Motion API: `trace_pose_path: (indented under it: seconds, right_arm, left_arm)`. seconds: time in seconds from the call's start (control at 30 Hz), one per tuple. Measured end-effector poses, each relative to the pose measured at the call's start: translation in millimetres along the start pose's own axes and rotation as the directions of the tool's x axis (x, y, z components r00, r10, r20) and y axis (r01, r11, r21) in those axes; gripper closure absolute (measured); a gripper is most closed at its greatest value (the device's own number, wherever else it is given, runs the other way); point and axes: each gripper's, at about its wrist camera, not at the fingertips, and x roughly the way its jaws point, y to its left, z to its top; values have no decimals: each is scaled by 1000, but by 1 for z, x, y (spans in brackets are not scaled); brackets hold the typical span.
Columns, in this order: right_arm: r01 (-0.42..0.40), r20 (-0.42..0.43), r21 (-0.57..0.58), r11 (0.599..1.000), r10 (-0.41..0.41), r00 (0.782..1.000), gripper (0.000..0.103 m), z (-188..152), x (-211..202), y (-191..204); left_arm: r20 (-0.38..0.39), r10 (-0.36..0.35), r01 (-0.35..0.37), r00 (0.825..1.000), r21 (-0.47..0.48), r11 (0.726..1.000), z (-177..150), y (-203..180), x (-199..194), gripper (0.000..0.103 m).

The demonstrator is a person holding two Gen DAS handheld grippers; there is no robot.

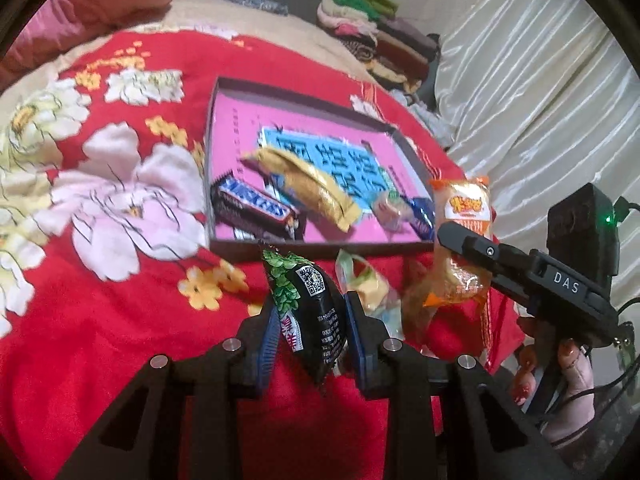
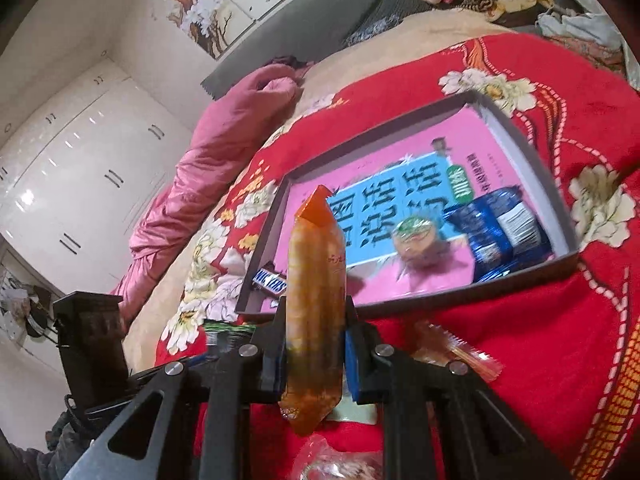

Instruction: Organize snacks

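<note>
A shallow grey box (image 1: 224, 246) (image 2: 260, 248) with a pink and blue printed floor lies on the red floral bedspread. In it are a Snickers bar (image 1: 252, 202) (image 2: 272, 280), a gold packet (image 1: 308, 184), a small round snack (image 1: 390, 208) (image 2: 416, 240) and a blue packet (image 1: 420, 216) (image 2: 496, 228). My left gripper (image 1: 310, 336) is shut on a black and green snack packet (image 1: 316, 312), held above the bedspread just before the box. My right gripper (image 2: 314, 344) (image 1: 460, 240) is shut on an orange snack packet (image 2: 316, 308) (image 1: 464, 240), held near the box's front right corner.
Loose snacks lie on the bedspread before the box: a pale green and yellow packet (image 1: 372, 288) and clear orange wrappers (image 2: 456, 352). A pink quilt (image 2: 192, 200) lies at the left, folded clothes (image 1: 372, 36) at the back, a pale curtain (image 1: 540, 100) at the right.
</note>
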Motion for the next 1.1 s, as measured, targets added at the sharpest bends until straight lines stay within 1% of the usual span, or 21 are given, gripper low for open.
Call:
trace_pose_path:
  seconds: [0.2, 0.5, 0.9, 1.1]
  right_arm:
    - [31, 44, -2, 1000, -31, 999, 80, 9, -12, -6]
    - [54, 86, -8, 998, -54, 995, 80, 19, -21, -11]
    - [68, 113, -1, 998, -67, 991, 80, 27, -25, -18]
    - [73, 129, -2, 997, -72, 989, 80, 32, -27, -19]
  left_arm:
    - [47, 4, -5, 999, 29, 1000, 12, -7, -10, 71]
    - [78, 10, -12, 997, 31, 999, 19, -6, -14, 71]
    - [100, 6, -9, 995, 33, 999, 33, -9, -9, 71]
    - [97, -2, -1, 995, 31, 1000, 38, -14, -2, 71]
